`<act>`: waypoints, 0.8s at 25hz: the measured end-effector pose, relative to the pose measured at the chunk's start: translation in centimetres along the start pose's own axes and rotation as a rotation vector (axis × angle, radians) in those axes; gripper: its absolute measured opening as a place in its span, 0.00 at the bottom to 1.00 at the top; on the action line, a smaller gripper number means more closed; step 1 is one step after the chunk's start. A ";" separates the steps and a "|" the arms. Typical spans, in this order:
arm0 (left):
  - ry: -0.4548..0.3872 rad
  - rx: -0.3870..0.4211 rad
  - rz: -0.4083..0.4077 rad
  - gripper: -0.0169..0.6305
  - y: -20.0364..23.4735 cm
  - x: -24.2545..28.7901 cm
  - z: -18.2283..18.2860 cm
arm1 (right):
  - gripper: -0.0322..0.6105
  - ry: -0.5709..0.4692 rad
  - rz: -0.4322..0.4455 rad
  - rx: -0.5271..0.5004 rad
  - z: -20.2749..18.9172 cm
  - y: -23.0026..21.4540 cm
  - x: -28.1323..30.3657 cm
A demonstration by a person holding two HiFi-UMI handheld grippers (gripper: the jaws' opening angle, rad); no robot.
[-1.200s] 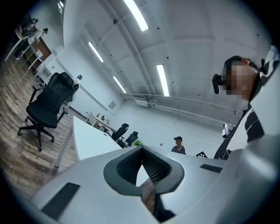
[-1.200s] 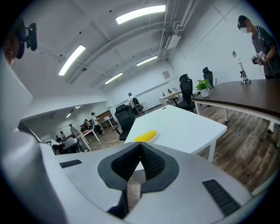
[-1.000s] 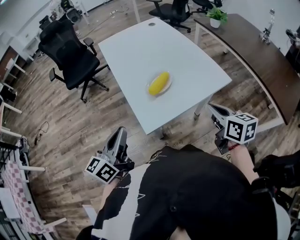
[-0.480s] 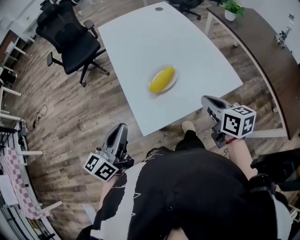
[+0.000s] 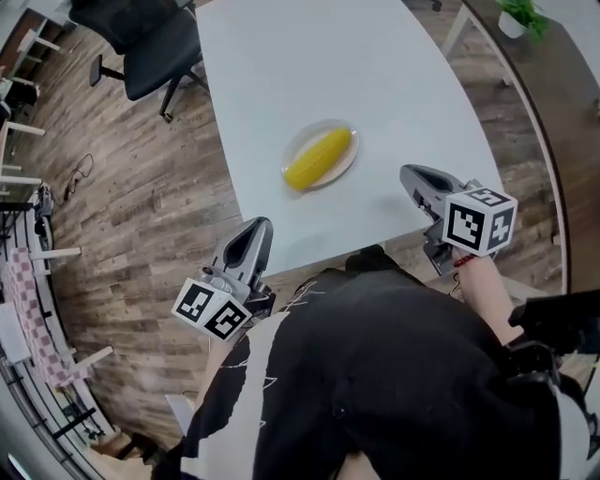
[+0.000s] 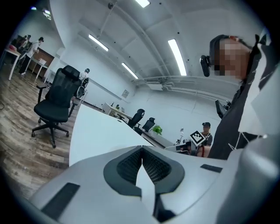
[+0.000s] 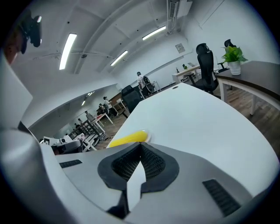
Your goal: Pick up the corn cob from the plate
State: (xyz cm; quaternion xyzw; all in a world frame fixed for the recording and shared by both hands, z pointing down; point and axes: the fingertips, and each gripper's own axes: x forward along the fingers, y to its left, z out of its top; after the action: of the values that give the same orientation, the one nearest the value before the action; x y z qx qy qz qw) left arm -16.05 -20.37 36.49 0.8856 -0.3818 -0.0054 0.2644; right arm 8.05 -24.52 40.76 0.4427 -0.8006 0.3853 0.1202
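A yellow corn cob lies on a small clear plate near the front edge of the white table. My left gripper is shut and empty, off the table's front left corner, below and left of the plate. My right gripper is shut and empty too, just right of the plate over the table's front right part. In the right gripper view the corn cob shows just beyond the closed right gripper. The left gripper view shows its closed left gripper before bare tabletop.
A black office chair stands at the table's far left on the wood floor. A dark curved desk with a potted plant runs along the right. Pink-checked furniture lines the left edge.
I have stepped toward the table: plate and corn now lie closer below me. Both grippers moved forward and lower, the right one reaching beside the plate. Jaws stayed shut.
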 end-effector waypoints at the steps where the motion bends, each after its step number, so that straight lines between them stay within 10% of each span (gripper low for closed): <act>1: 0.009 0.015 0.025 0.05 0.1 1.1 0.0 | 0.07 0.005 0.016 -0.006 0.9 -0.7 0.6; 8: 0.148 0.147 0.180 0.06 0.9 6.4 -1.1 | 0.07 0.029 0.170 -0.092 5.7 -4.1 5.7; 20: 0.463 0.381 0.273 0.39 2.8 12.7 -3.7 | 0.07 0.095 0.354 -0.093 8.6 -6.8 11.1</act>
State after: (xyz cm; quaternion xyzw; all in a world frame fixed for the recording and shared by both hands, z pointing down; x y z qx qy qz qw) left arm -8.12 -28.84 43.46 0.8374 -0.4211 0.3031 0.1717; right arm 8.33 -39.67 44.35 0.2704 -0.8763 0.3837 0.1085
